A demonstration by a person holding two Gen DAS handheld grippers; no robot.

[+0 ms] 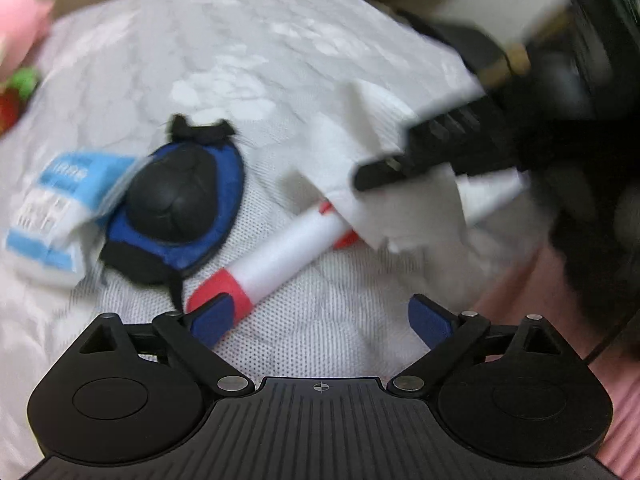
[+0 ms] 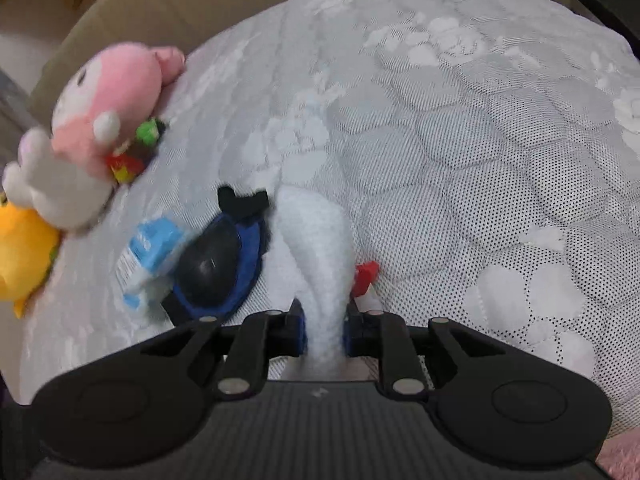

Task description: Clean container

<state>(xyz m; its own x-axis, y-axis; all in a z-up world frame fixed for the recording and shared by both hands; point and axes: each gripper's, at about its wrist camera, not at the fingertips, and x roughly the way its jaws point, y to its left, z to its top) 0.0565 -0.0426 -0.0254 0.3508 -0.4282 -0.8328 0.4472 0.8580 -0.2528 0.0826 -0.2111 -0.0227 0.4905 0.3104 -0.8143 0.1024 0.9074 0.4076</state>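
Observation:
A white tube-shaped container [image 1: 280, 252] with red ends lies on the quilted bed cover, its far end under a white tissue [image 1: 360, 160]. My left gripper [image 1: 320, 320] is open, its left finger [image 1: 212, 318] next to the container's near red end. My right gripper [image 2: 323, 326] is shut on the white tissue [image 2: 320, 248], which hangs over the container; only the container's red end [image 2: 365, 276] shows in the right wrist view. In the left wrist view the right gripper [image 1: 400, 168] comes in from the right above the container, blurred.
A blue and black pad [image 1: 180, 200] [image 2: 220, 268] and a light blue packet [image 1: 60, 216] [image 2: 148, 256] lie left of the container. A pink plush toy [image 2: 100, 128] and a yellow plush [image 2: 20, 256] sit at the left. A cardboard box wall [image 2: 180, 4] stands behind.

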